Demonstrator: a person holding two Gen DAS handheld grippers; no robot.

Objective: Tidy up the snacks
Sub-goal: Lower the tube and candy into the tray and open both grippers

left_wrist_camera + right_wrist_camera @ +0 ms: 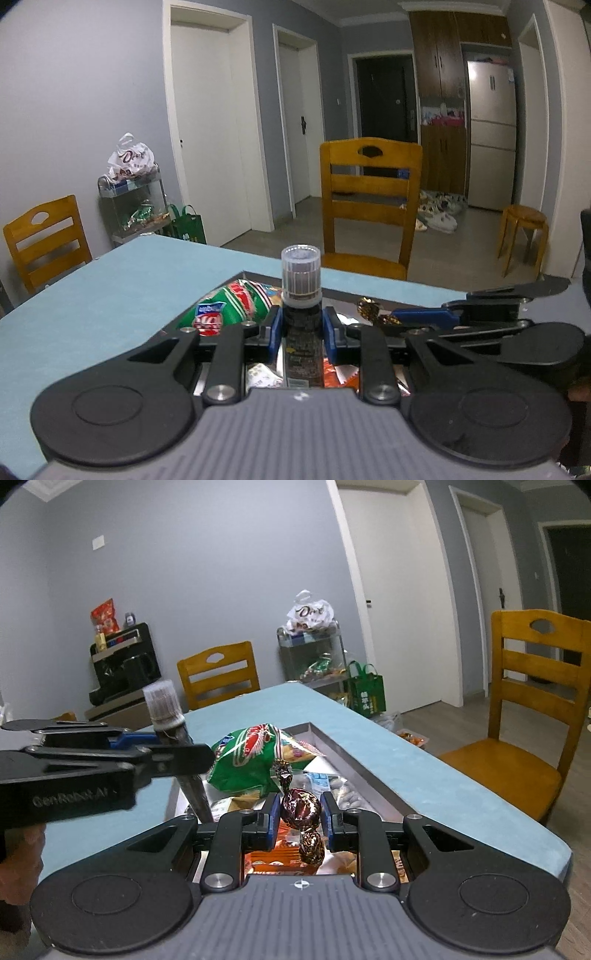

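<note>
Holding, left gripper (301, 332): blue pads pinch a dark tube-shaped snack container (301, 314) just below its neck; the pads press on both sides of it.
Container: ribbed translucent cap on top, dark printed body; upright in the left wrist view, tilted in the right wrist view (173, 734). Its label print is too small to read.
Holding, right gripper (300, 814): pads clamp a foil-wrapped candy (300, 806), brown-maroon with gold twisted ends, one end up, one end down.
Writing on tool: pale letters on the left gripper's side, seen from the right wrist, read roughly "GenRobot.AI"; partly blurred.
Tray (354, 760): grey open box on the light blue table (110, 288), full of mixed packets; both grippers hang over it.
Green bag (251, 760): largest packet in the tray, green with red and white graphics and a blue badge; characters not legible.
Other packets: orange and white wrappers under the grippers, print unreadable.
Cart (314, 657): metal shelf trolley at the grey wall, a white bag on top lettered "Dove" (310, 614).
Green tote (365, 694): on the floor beside the cart, white characters, unreadable.
Chairs: wooden, one (369, 206) at the far side of the table.
</note>
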